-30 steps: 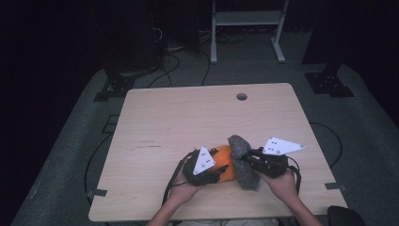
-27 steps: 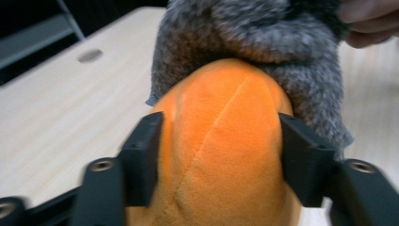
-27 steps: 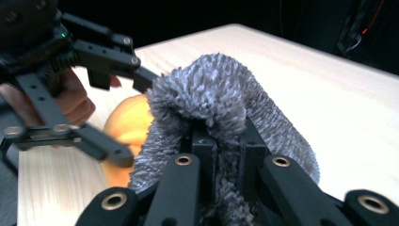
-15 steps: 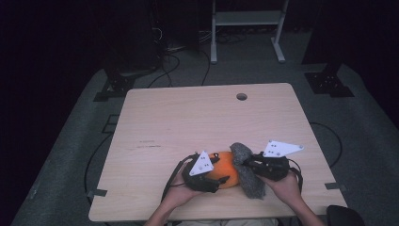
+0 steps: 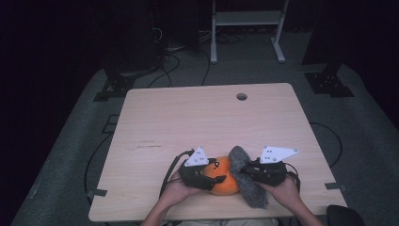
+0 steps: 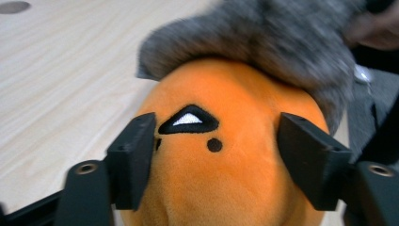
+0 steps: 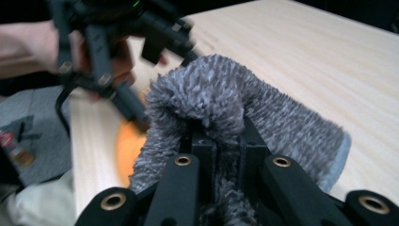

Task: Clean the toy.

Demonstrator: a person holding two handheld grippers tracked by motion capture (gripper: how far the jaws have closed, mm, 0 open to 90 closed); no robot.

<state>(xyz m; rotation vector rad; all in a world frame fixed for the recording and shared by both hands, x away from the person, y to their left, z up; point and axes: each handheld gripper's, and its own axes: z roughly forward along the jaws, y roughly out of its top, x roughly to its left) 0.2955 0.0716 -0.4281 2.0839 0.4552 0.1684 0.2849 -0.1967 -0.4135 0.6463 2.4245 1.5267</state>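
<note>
A round orange plush toy point(image 5: 222, 182) with a stitched black-and-white eye point(image 6: 188, 120) sits at the table's near edge. My left gripper point(image 5: 217, 179) reaches it from the left. Its jaws have just been opening and now press on the toy point(image 6: 211, 188) from both sides, left gripper point(image 6: 216, 141). A grey fuzzy cloth point(image 5: 248, 186) drapes over the toy's right side and top point(image 6: 263, 42). My right gripper point(image 5: 245, 172) is shut on a fold of this cloth point(image 7: 221, 94), right gripper point(image 7: 221, 139).
The light wooden table point(image 5: 197, 122) has a cable hole point(image 5: 242, 96) near its far edge. A white metal stand point(image 5: 247, 19) and cables lie on the floor beyond. The person's hands are at the table's front edge.
The left jaws stand wider and more of the orange toy shows between the two grippers. The grey cloth has slid from over the toy toward its right side.
</note>
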